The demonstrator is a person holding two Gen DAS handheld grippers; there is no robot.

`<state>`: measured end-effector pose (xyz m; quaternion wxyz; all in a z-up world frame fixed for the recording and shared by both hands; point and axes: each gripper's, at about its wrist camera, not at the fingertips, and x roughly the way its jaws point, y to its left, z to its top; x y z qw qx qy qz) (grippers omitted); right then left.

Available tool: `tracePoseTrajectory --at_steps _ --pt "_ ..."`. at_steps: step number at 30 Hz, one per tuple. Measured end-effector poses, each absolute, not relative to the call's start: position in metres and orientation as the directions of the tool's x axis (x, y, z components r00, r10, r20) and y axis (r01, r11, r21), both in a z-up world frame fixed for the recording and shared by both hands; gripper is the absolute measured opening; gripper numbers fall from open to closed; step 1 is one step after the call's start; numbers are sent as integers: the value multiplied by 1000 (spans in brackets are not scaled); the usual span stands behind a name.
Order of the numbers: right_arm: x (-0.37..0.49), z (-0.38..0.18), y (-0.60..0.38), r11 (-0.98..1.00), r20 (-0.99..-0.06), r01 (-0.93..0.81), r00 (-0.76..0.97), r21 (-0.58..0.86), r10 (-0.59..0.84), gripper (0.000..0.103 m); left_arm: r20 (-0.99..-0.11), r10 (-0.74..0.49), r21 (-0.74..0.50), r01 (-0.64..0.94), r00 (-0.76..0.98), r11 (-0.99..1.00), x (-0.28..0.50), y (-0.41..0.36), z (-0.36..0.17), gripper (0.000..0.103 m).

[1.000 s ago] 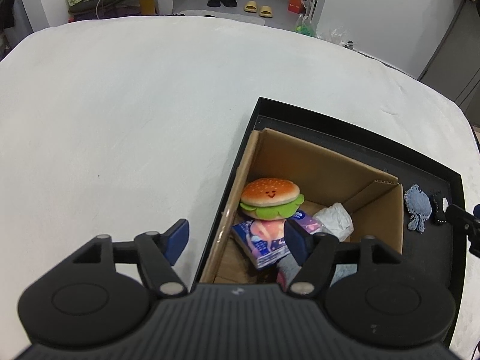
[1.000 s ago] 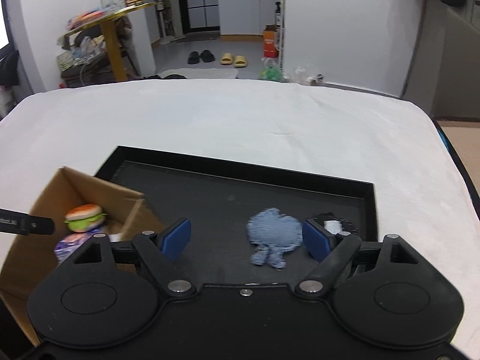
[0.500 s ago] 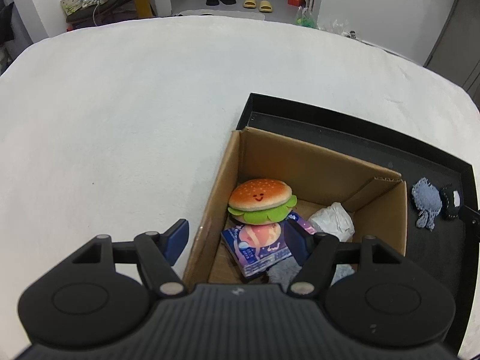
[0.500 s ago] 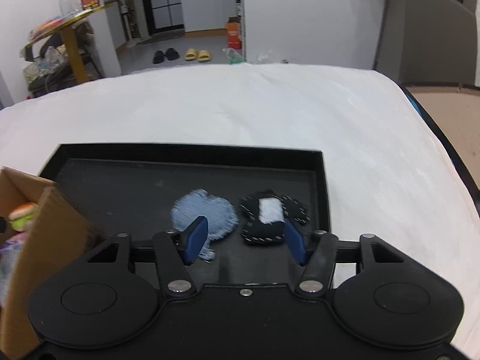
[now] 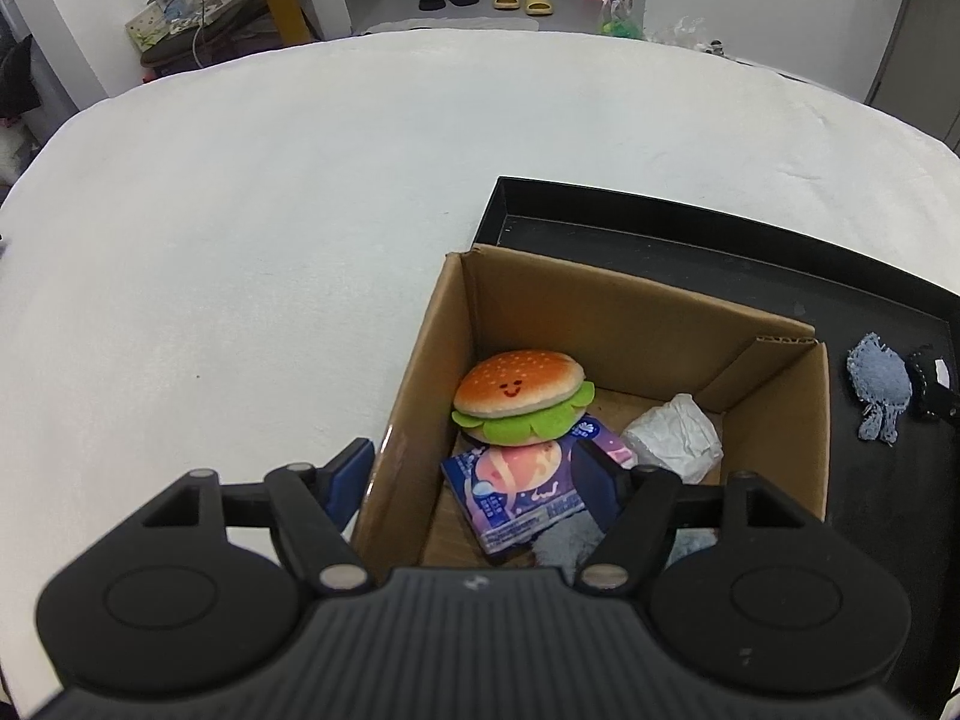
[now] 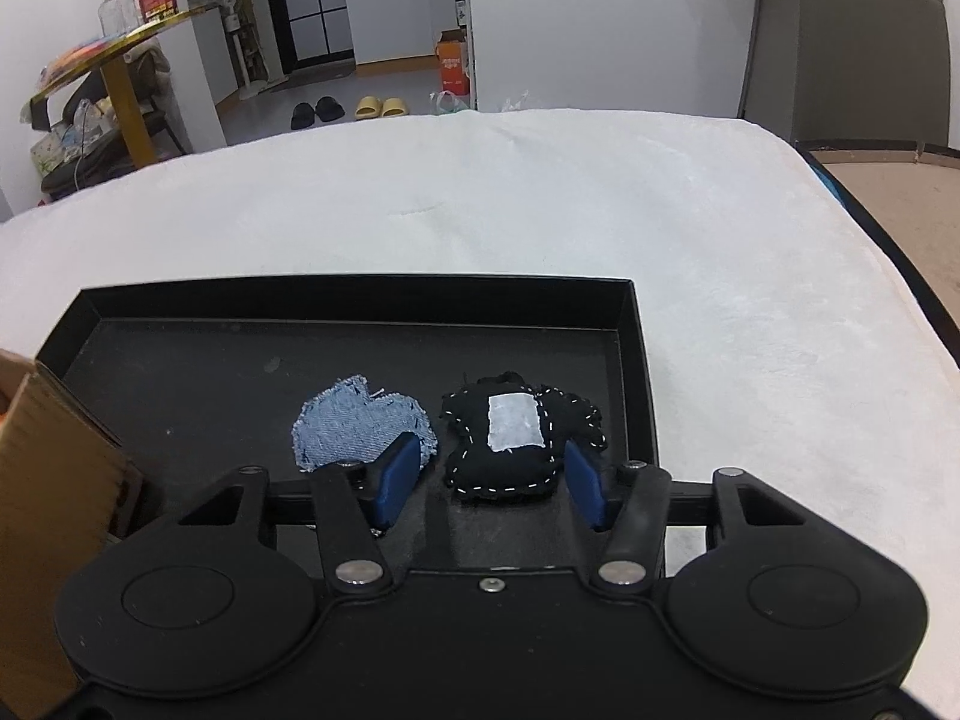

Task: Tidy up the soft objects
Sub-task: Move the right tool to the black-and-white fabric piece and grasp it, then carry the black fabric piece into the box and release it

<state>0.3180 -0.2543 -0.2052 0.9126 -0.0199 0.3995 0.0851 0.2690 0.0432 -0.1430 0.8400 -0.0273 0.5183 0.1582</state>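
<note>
Two blue pads of right gripper (image 6: 491,480) flank black stitched fabric pouch with white patch (image 6: 516,444) in black tray (image 6: 360,306); jaws narrowed, apparently not yet pressing.

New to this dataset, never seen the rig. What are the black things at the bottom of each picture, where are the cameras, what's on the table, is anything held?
There is no robot here. A person holds a hand gripper in each hand, and each one carries a wide-angle camera looking forward along its two blue-padded fingers. The black shape at the bottom of each picture is that gripper's own body.

The left gripper straddles the near wall of a cardboard box; its fingers are apart and grip nothing. In the box lie a burger plush, a tissue pack and a crumpled white wad.

The box stands in a black tray on a white cloth. The right gripper has a black stitched pouch between its fingers, which have just been closing, though I see no squeeze yet. A denim patch lies beside the pouch.
</note>
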Motion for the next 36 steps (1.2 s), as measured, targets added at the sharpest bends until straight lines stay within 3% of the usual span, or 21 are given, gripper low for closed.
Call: tracePoseTrajectory --at_steps 5,10,18,19,36 --pt "320 -216 -255 985 -759 -170 640 7 116 48 -880 235 115 -295 413 949 269 45 -143 71" --pt "319 -218 -255 985 -764 -170 638 -22 93 25 -879 240 121 -294 412 948 269 45 -143 71" --pt "310 -203 -265 988 -763 -150 635 27 117 11 -881 232 118 -283 412 952 266 45 -142 71" --pt "307 -201 -265 988 -765 -152 633 29 120 0 -882 229 115 -284 411 952 266 47 -143 71" --pt "271 -163 -256 983 -731 -172 664 55 157 1 -880 206 75 -303 428 950 244 59 -134 71"
